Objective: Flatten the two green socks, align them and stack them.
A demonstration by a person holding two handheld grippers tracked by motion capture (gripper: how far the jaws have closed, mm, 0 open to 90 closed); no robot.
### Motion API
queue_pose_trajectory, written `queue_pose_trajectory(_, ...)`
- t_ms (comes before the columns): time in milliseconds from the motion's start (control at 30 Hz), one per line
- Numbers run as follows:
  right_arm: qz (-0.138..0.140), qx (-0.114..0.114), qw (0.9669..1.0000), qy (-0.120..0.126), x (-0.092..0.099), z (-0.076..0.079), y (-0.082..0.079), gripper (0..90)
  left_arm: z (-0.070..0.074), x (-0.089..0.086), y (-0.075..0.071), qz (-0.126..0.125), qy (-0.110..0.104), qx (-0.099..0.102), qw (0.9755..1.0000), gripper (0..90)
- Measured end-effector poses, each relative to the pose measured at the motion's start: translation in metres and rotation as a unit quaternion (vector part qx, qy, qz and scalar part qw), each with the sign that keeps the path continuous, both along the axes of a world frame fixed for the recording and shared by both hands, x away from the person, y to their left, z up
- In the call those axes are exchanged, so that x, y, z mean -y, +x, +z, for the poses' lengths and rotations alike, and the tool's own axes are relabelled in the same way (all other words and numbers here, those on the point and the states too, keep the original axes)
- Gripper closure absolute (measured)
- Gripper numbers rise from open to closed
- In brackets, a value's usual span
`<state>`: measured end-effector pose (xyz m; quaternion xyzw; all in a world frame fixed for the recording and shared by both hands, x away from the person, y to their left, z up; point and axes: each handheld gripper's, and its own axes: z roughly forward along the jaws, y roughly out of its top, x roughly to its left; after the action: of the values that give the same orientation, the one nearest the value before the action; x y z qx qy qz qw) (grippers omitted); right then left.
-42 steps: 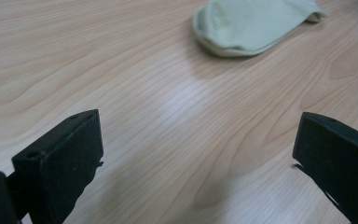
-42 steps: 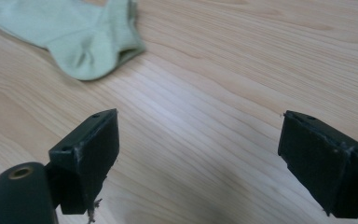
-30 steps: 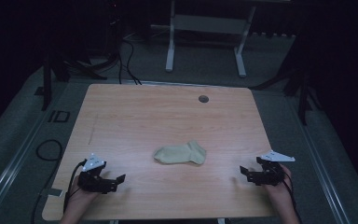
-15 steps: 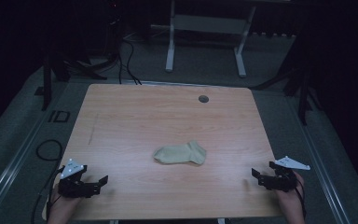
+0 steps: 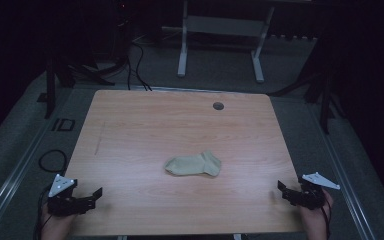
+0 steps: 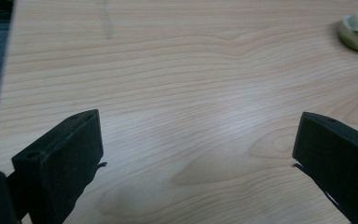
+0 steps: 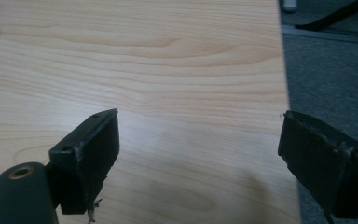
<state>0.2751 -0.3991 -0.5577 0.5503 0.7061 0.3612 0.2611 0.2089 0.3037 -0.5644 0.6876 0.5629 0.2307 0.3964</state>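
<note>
A light wooden table [image 5: 130, 130] with visible grain stands in a dim room on grey carpet, and a round dark cable hole [image 5: 218, 105] sits near the table's far edge. Beyond that far edge stand the white legs of another desk [image 5: 182, 45], with black cables [image 5: 135, 55] trailing across the floor to its left. A dark cable loop [image 5: 52, 161] lies on the carpet off the table's left side.

1 pale beige ankle sock [image 5: 194, 165] lies flat on the table, nearer its front edge than the cable hole and roughly midway between the table's sides. Its long axis runs along the table's width; the rounded toe points toward the table's left side, and the cuff end sits toward the right, turned slightly up toward the far edge.

The left gripper [image 5: 91, 197] hovers at the table's front left corner, well apart from the sock, its 2 jaws spread wide with nothing between them. The right gripper [image 5: 284, 191] sits at the table's front right corner, also well apart from the sock, jaws likewise released and empty
</note>
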Motion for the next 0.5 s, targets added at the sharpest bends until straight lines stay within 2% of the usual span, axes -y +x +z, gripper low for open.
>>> queue_pose_trajectory(100, -0.016, 0.005, 0.9999, 0.001, 0.003, -0.002, -0.002, 12.5, -0.002, -0.004, -0.002, 0.018, 0.004, 0.0, 0.9998, 1.9)
queue_pose_trajectory(167, -0.026, 0.011, 0.9996, -0.008, 0.003, -0.004, -0.003, 12.6, -0.003, -0.005, -0.004, 0.036, 0.004, 0.011, 0.9993, 1.9)
queue_pose_trajectory(233, -0.041, 0.022, 0.9987, -0.018, 0.004, -0.005, -0.004, 12.6, -0.004, -0.005, -0.006, 0.055, 0.009, 0.02, 0.9982, 1.9)
queue_pose_trajectory(300, -0.054, 0.028, 0.998, -0.016, 0.006, -0.005, -0.005, 12.6, -0.004, -0.006, -0.008, 0.068, 0.008, 0.033, 0.9971, 1.9)
queue_pose_trajectory(500, -0.072, 0.042, 0.9964, -0.014, 0.009, -0.006, -0.006, 12.6, -0.004, -0.007, -0.014, 0.102, 0.006, 0.052, 0.9934, 1.9)
